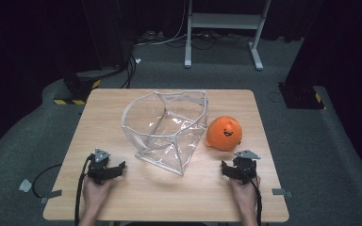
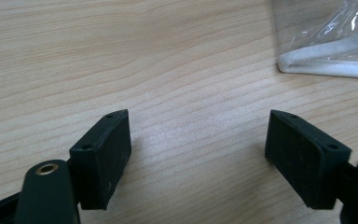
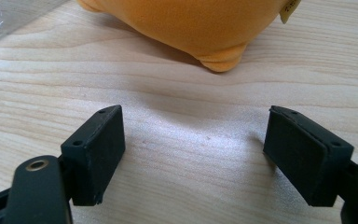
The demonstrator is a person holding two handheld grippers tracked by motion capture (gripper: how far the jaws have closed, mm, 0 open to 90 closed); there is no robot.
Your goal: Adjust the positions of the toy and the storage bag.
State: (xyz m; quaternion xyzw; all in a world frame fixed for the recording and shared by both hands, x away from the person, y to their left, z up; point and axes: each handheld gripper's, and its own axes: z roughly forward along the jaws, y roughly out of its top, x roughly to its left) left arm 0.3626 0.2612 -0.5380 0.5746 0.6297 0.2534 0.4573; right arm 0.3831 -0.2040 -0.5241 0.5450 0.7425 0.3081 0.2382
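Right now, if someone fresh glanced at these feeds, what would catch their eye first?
The bright orange plush toy with its smiling face, sitting right of centre on the wooden table, stands out first. Next comes the crumpled clear plastic bag with white edging, open-mouthed at mid-table, just left of the toy. Nearer the person, the left tongs and right tongs rest open with nothing between their jaws, the right ones close before the toy.

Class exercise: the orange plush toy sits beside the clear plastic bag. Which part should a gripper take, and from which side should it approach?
Probably the soft round body of the orange plush toy, approached from the near side by the right gripper, whose open jaws already face it. The body is bulgy and squashable, so the pads can pinch a fold low on it; the clear plastic bag crowds its left side.
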